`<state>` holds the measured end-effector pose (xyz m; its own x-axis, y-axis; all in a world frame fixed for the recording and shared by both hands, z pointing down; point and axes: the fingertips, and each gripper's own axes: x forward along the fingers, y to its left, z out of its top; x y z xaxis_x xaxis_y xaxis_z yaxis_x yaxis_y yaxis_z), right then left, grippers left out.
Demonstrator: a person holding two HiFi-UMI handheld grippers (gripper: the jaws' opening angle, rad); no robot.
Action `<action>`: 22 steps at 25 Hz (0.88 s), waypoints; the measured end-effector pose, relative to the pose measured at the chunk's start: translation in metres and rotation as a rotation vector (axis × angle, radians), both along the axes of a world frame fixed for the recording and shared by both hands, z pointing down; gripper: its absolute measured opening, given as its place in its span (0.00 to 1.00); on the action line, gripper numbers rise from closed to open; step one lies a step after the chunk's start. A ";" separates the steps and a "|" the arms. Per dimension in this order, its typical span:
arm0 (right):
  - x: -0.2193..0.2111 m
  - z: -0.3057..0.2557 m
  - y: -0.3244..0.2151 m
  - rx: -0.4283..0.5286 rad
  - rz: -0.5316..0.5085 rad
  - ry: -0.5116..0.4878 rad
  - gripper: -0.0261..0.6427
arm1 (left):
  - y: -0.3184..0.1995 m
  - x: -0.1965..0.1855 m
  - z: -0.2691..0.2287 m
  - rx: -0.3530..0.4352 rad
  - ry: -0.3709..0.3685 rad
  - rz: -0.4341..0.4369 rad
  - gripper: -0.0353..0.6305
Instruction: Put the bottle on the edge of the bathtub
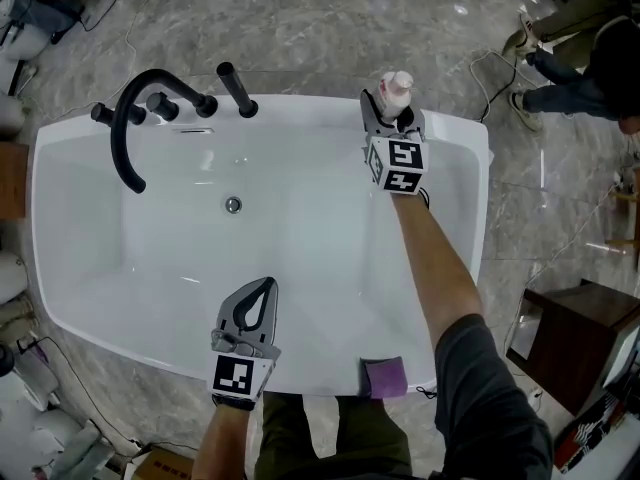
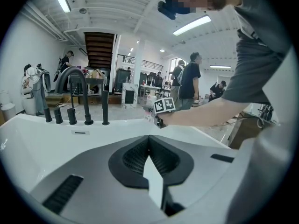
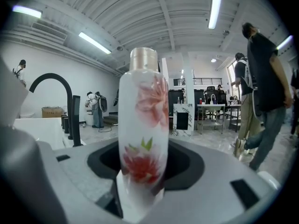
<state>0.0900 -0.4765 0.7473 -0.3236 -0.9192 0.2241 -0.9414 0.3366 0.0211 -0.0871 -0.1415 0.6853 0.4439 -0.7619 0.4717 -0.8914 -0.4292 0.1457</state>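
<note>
A white bottle [image 1: 398, 88] with red and pink flowers and a pale cap stands upright over the far right rim of the white bathtub [image 1: 462, 168]. My right gripper [image 1: 390, 110] is shut on it, one jaw at each side. In the right gripper view the bottle [image 3: 142, 139] fills the gap between the jaws of the right gripper [image 3: 140, 174]; its base is hidden, so I cannot tell whether it rests on the rim. My left gripper [image 1: 266, 288] hovers over the tub's near side, shut and holding nothing; the left gripper [image 2: 149, 141] points across the tub.
A black arched faucet [image 1: 130, 133] and black handles [image 1: 236, 90] stand on the far left rim. A drain [image 1: 232, 205] lies in the tub floor. A purple object [image 1: 385, 376] sits on the near rim. A dark wooden cabinet [image 1: 580, 338] and a person's legs [image 1: 560, 68] are at the right.
</note>
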 end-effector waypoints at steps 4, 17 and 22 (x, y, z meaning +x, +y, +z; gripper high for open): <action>0.000 -0.001 0.001 0.005 -0.004 0.003 0.38 | 0.000 0.000 -0.002 0.003 -0.002 -0.002 0.05; 0.002 -0.009 0.005 0.017 -0.022 -0.001 0.43 | 0.002 0.003 -0.007 0.009 -0.008 0.002 0.05; 0.003 -0.013 0.013 0.011 -0.035 -0.005 0.44 | 0.002 0.005 -0.014 0.020 -0.010 0.005 0.05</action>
<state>0.0934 -0.4634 0.7345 -0.3570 -0.9096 0.2124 -0.9291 0.3694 0.0204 -0.0825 -0.1397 0.6717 0.4430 -0.7690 0.4609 -0.8906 -0.4365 0.1278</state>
